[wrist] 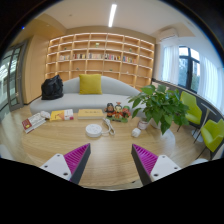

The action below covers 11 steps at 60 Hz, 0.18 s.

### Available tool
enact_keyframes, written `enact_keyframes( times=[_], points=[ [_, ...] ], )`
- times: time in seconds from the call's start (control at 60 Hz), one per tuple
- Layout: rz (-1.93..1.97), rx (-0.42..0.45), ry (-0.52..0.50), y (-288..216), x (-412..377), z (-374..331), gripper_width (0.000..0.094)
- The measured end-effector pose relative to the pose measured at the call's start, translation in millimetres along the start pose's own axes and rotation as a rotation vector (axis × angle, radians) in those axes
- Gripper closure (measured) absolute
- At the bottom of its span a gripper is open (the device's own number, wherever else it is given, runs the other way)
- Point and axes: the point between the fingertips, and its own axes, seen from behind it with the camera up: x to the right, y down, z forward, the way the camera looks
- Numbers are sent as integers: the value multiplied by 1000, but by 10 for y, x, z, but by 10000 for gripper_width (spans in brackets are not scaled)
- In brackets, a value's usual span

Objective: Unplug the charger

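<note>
the gripper (pixel 111 163) hangs above the near edge of a round wooden table (pixel 60 140), its two fingers spread well apart with bare tabletop between them and nothing held. the pads (pixel 76 157) face each other across the gap. just beyond the fingers, toward the middle of the table, sits a round white disc (pixel 94 130), which may be a charging base; to its right lies a small cluster of white items (pixel 112 128) too small to identify, and no plug or cord can be made out with certainty. the likely charger therefore lies ahead of the fingers and slightly left of their midline, far enough that a forward reach is needed before any grip; its long axis cannot be told. further right stands a potted plant (pixel 160 105), close beside the cluster. on the left of the table lie books and magazines (pixel 36 121). beyond the table stands a pale sofa (pixel 85 100) with a yellow cushion (pixel 91 84) and a dark bag (pixel 52 88), and a wall of shelves (pixel 100 55) behind. green chairs (pixel 205 125) stand at the right.
</note>
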Motion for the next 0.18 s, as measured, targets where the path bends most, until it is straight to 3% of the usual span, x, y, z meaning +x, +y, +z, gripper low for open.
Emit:
enact_keyframes(
  times=[0.183],
  points=[
    [-5, 21, 1, -58, -23, -60, 83]
  ],
)
